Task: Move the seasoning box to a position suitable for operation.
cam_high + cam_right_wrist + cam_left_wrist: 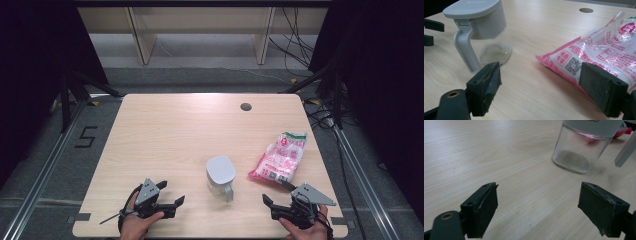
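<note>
A clear glass jar (220,176) with a grey lid and a grey handle stands near the table's front middle. Right of it lies a pink and white plastic bag (280,157), sealed and flat. My left gripper (171,192) rests low at the front left, open and pointing toward the jar, with bare wood between its jaws. In the left gripper view the jar (580,147) stands ahead and to the right of the left gripper (539,192). My right gripper (278,192) is open at the front right. Its own view has the right gripper (540,75) between the jar (481,25) and the bag (604,52), touching neither.
The wooden table (175,130) has a round cable hole (245,106) at the back right. Dark curtains, stands and floor cables ring the table. The left gripper's jaws (431,25) show at the far left of the right gripper view.
</note>
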Available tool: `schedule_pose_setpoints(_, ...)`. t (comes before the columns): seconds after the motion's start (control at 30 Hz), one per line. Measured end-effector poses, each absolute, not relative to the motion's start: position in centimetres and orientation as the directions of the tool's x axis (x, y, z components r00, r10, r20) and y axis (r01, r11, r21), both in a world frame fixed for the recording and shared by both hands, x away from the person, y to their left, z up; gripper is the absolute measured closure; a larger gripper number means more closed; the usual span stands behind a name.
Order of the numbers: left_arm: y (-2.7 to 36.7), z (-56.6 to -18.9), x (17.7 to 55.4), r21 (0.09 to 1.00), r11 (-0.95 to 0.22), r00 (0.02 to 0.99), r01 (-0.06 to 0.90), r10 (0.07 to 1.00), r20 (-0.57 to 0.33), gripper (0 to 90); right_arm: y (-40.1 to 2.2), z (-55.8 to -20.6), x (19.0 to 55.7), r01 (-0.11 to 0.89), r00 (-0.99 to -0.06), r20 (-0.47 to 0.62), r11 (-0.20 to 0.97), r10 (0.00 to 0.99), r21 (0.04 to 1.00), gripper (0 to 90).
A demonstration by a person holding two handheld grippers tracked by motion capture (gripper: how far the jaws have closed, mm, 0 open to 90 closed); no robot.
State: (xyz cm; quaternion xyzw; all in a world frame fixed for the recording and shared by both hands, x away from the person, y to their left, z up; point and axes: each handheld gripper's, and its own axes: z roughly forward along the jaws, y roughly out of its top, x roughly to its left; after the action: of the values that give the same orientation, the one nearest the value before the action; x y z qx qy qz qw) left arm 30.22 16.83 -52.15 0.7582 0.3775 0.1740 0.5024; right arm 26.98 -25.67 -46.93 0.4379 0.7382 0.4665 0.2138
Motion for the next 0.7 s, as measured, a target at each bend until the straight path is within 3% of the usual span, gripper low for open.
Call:
schedule_pose_setpoints(0.13, 16.3, -52.2, 29.9, 0.890, -0.184, 0.647, 0.417, 0.748, -0.148, 15.1, -25.6, -47.0, 27.0, 0.456, -0.523, 0.097, 0.182, 0.847, 0.871, 18.7)
schedule_pose_setpoints(0.17, 16.0, -52.3, 29.9, 0.894, -0.177, 0.662, 0.411, 0.732, -0.159, 15.1, -25.8, -47.1, 27.3, 0.413, -0.549, 0.046, 0.223, 0.835, 0.883, 19.1)
schedule_pose_setpoints(0.43, 15.0, -52.2, 29.7, 0.887, -0.182, 0.692, 0.425, 0.697, -0.188, 16.1, -25.6, -47.2, 27.2, 0.427, -0.535, 0.069, 0.199, 0.842, 0.882, 19.4)
schedule_pose_setpoints(0.7, 13.9, -52.0, 29.6, 0.885, -0.174, 0.722, 0.431, 0.655, -0.223, 29.1, -25.6, -47.1, 27.2, 0.431, -0.532, 0.077, 0.191, 0.843, 0.882, 19.4)
